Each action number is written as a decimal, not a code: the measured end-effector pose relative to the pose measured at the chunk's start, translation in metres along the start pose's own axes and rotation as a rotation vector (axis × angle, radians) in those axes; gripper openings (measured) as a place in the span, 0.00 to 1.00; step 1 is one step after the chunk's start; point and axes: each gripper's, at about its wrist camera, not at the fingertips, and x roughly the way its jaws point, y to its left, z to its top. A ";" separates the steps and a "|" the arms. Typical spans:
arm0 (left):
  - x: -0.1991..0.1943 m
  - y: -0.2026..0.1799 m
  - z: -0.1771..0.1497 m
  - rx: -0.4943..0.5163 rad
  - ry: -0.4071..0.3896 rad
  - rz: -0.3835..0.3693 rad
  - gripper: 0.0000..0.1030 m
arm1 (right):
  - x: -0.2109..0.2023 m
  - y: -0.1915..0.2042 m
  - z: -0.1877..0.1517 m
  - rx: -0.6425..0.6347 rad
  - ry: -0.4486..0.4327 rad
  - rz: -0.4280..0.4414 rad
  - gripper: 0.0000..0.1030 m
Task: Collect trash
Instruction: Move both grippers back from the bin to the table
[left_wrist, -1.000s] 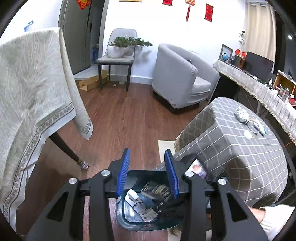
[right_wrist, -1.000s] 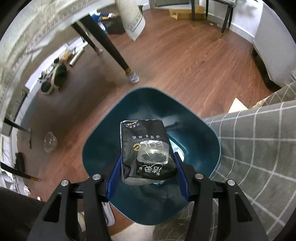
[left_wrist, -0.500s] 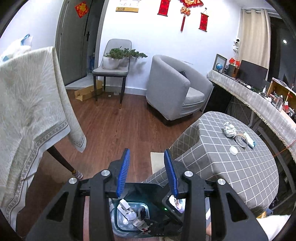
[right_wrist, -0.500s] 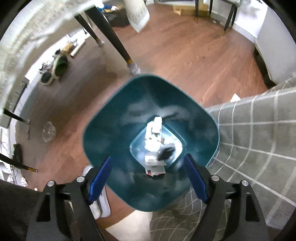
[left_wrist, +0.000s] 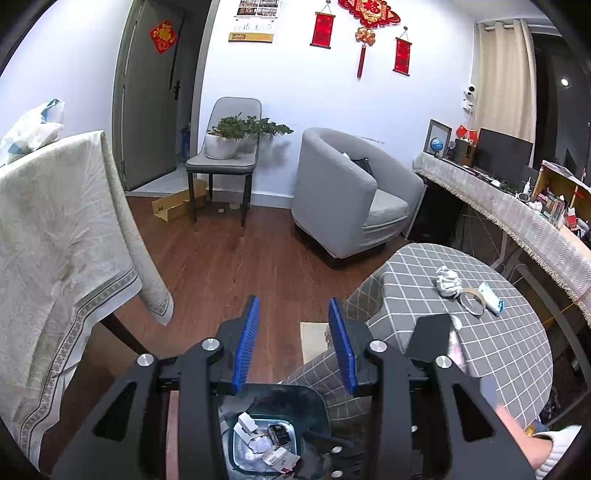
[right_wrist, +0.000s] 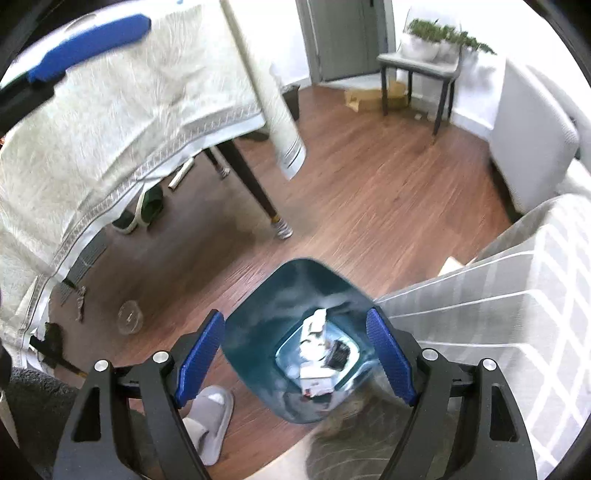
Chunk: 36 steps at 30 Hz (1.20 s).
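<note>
While your right gripper hangs above the bin, its blue pads stand wide apart with nothing between them, and the teal bin sits on the wood floor right against the draped edge of the checked table. Down at the bottom of the bin you can see the trash: white cartons, crumpled paper and a dark packet lying together. Your left gripper is also spread and empty, held higher and looking out across the room, with the bin showing just below its fingers. On the checked table in that view, a crumpled paper ball lies touching a tape roll, and a small white and blue tube lies just beside the roll. A grey slipper rests on the floor near the bin on the right view's lower left, and a cloth-covered table stands further left, well apart from the bin
</note>
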 end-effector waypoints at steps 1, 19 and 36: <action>0.001 -0.003 0.001 0.002 -0.003 -0.005 0.42 | -0.007 -0.004 0.001 -0.002 -0.013 -0.014 0.78; 0.037 -0.078 -0.005 0.090 0.028 -0.080 0.62 | -0.106 -0.100 -0.027 0.093 -0.164 -0.189 0.78; 0.104 -0.144 -0.015 0.143 0.121 -0.170 0.68 | -0.153 -0.188 -0.066 0.169 -0.196 -0.327 0.80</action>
